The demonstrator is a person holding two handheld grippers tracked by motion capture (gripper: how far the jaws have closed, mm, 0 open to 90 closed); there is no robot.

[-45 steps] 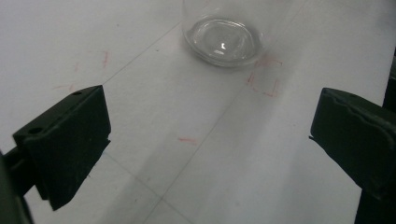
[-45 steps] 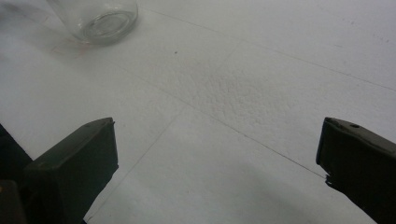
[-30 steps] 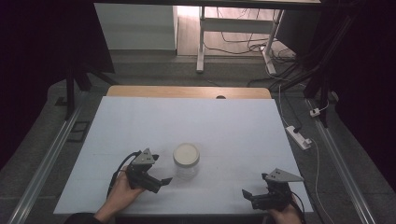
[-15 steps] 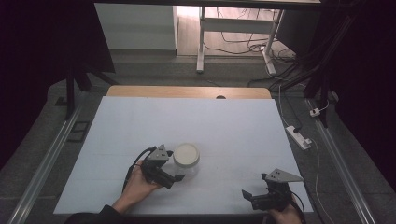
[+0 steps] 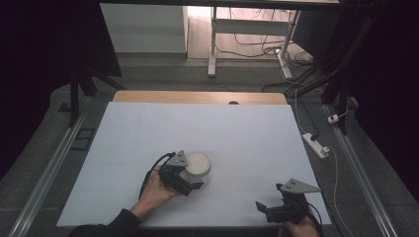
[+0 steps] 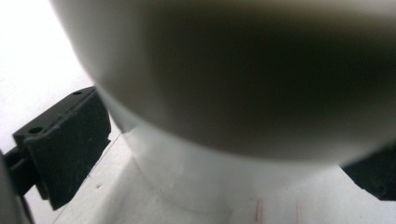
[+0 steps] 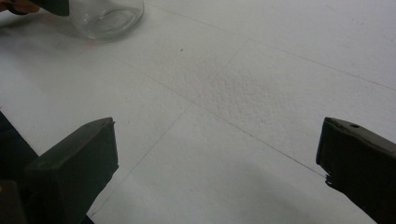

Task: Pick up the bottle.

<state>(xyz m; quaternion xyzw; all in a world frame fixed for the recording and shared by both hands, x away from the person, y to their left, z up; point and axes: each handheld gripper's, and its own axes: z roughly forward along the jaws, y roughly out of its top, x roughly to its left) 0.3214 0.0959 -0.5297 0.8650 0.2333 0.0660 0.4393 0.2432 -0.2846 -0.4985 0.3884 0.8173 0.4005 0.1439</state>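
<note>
White covering spreads across the table (image 5: pixel 148 128), with a dark floor and cables beyond its far edge. Toward the left of the near half, the left gripper (image 5: pixel 190 181) reaches to the glass jar (image 5: pixel 197 165), which stands upright with a pale lid. In the left gripper view its black jaws sit wide on either side of the jar (image 6: pixel 233 93); whether they touch the glass, I cannot tell. Well apart, at the near right corner, the right gripper (image 5: pixel 264 209) rests low with its jaws spread wide, holding nothing.
</note>
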